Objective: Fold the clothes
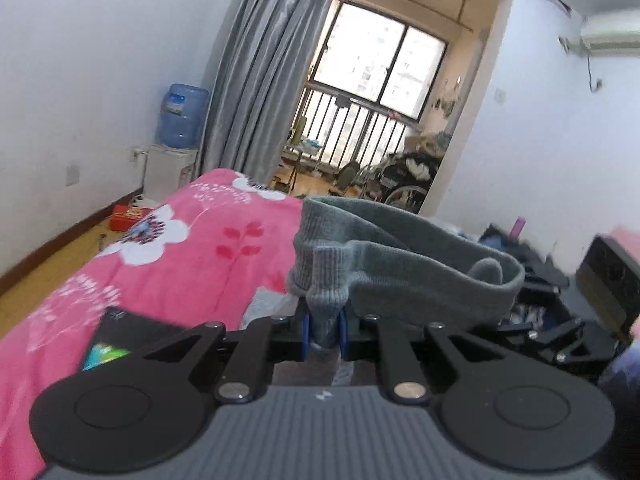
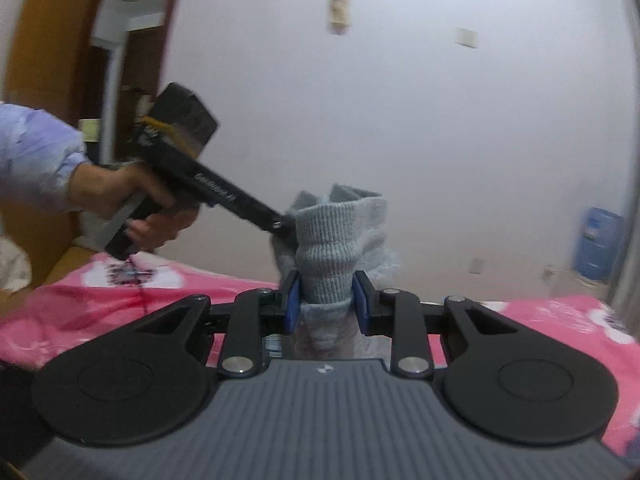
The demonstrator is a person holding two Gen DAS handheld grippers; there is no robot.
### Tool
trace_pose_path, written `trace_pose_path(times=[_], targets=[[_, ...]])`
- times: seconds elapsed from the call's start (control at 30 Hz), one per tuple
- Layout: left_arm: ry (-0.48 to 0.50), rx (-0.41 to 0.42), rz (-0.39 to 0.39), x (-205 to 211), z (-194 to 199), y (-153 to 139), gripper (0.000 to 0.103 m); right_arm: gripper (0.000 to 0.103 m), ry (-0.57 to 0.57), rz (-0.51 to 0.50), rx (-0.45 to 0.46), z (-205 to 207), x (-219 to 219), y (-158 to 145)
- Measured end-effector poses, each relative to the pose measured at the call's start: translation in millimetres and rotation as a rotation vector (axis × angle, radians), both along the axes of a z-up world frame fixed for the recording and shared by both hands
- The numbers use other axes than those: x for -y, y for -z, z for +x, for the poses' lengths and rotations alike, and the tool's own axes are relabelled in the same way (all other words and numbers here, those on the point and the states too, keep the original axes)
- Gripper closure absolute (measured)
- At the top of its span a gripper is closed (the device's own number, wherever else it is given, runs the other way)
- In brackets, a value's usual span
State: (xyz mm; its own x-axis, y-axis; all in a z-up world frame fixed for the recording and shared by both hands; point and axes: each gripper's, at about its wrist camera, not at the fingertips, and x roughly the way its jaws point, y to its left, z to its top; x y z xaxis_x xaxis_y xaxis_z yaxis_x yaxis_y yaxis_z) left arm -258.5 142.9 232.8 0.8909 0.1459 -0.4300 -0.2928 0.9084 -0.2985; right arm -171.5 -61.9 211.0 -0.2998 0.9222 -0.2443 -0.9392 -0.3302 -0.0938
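Grey ribbed knitwear (image 1: 400, 264), apparently a sweater, is held up above the bed between both claws, its cuff-like ribbed edge bunched into soft vertical folds. In the left wrist view, from the left: a blue water bottle (image 1: 182, 116) sits on a white dispenser by the wall, a shiny grey curtain (image 1: 260, 72) hangs in long pleats, and a pink fleecy bedspread (image 1: 168, 256) printed with white flowers covers the bed, with a dark flat box (image 1: 116, 336) lying on it. The left claw (image 1: 325, 326) has its blue pads pressed onto a narrow ribbed fold of the knit, the rest looping away to the right toward the other black tool.

In the right wrist view, a hand (image 2: 132, 204) in a pale blue sleeve grips the left tool's black handle at the left, its tip buried in the cloth. The right claw (image 2: 326, 306) pinches a thick ribbed tube of the same knit between blue pads, with pink bedspread below.
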Motion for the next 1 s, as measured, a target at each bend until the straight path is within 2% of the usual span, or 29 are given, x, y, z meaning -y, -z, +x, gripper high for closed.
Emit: trace_pose_path(times=[0.2,0.27,0.43,0.5,0.53,0.63,0.7,0.73,0.77,0.83,0.87,0.93,1.0], targets=[[-0.039,-0.046,-0.116,5.9,-61.1,35.4,0.089,0.077,-0.117,-0.061,0.017,-45.9,-2.7,19.1],[-0.033,-0.078,-0.105,11.7,-74.7,48.5,0.089,0.077,-0.173,-0.078,0.055,-65.1,2.0,24.7],[-0.01,-0.266,-0.06,33.8,-98.0,101.5,0.083,0.076,-0.273,-0.178,0.152,-96.0,6.5,57.4],[-0.013,-0.338,-0.065,45.4,-110.7,122.6,0.08,0.076,-0.336,-0.237,0.162,-106.8,5.4,72.1],[-0.028,-0.353,-0.091,49.4,-120.6,131.0,0.079,0.076,-0.375,-0.264,0.164,-113.4,7.2,79.6],[-0.074,-0.41,-0.238,57.2,-150.6,152.1,0.079,0.075,-0.494,-0.339,0.216,-140.7,13.8,99.8],[-0.114,-0.471,-0.291,64.7,-165.6,158.6,0.071,0.072,-0.538,-0.355,0.292,-153.8,23.0,112.5],[-0.137,-0.494,-0.306,68.6,-172.9,160.1,0.065,0.072,-0.548,-0.363,0.301,-155.4,25.5,117.9],[-0.16,-0.51,-0.326,71.7,-180.1,161.5,0.064,0.07,-0.554,-0.372,0.296,-155.4,26.9,121.8],[-0.213,-0.47,-0.417,71.0,-193.3,161.9,0.063,0.069,-0.554,-0.39,0.23,-147.7,24.3,122.0],[-0.236,-0.434,-0.472,69.1,-198.8,161.2,0.059,0.069,-0.556,-0.395,0.204,-143.3,23.1,121.4],[-0.266,-0.318,-0.568,60.6,-201.4,156.8,0.052,0.069,-0.564,-0.397,0.186,-134.7,22.4,120.4],[-0.3,-0.222,-0.606,50.9,-199.0,152.4,0.049,0.068,-0.575,-0.399,0.175,-129.5,22.1,121.4]])
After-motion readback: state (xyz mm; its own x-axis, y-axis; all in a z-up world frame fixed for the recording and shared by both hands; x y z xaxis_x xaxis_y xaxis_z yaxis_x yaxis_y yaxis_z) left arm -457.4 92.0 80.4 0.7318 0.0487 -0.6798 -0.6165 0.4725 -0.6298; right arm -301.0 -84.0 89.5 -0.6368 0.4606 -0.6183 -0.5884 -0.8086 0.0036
